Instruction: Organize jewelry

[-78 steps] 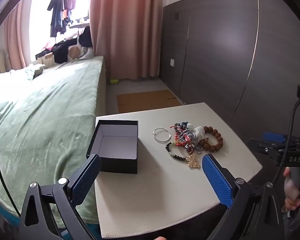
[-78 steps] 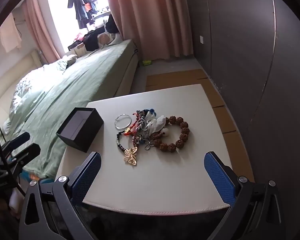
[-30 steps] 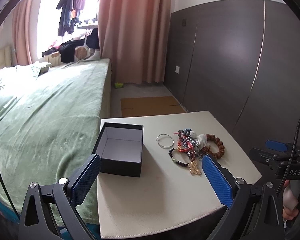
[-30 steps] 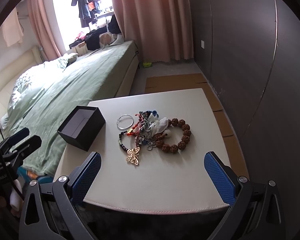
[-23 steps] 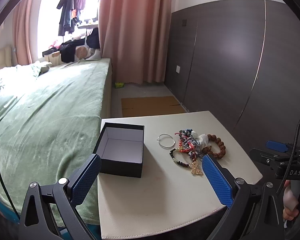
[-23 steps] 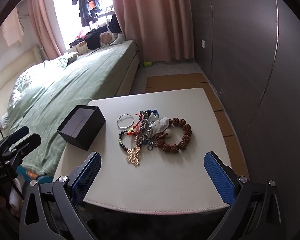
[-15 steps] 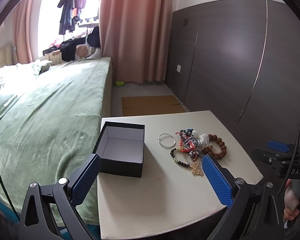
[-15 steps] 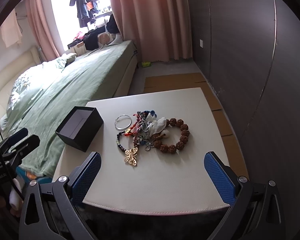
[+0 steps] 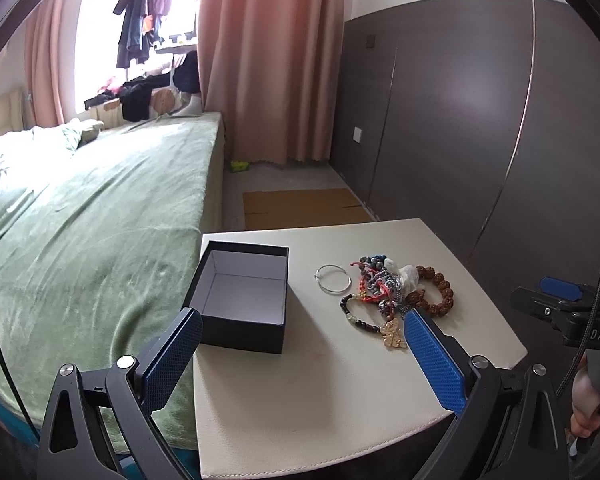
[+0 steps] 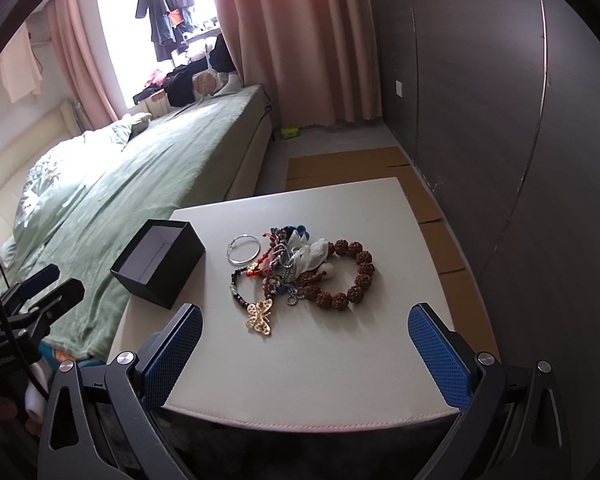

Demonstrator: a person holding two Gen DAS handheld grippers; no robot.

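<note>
Jewelry lies heaped mid-counter, just right of the empty black box. Light, limp and tangled, it probably snags; the stiff silver bangle at the edge looks easiest to pinch. Both hand-held grippers, left and right, hover with fingers apart, empty.

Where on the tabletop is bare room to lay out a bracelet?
The near strip of the table, in front of the butterfly pendant, is bare. So is the far edge. It is crowded between the black box and the wooden bead bracelet.
</note>
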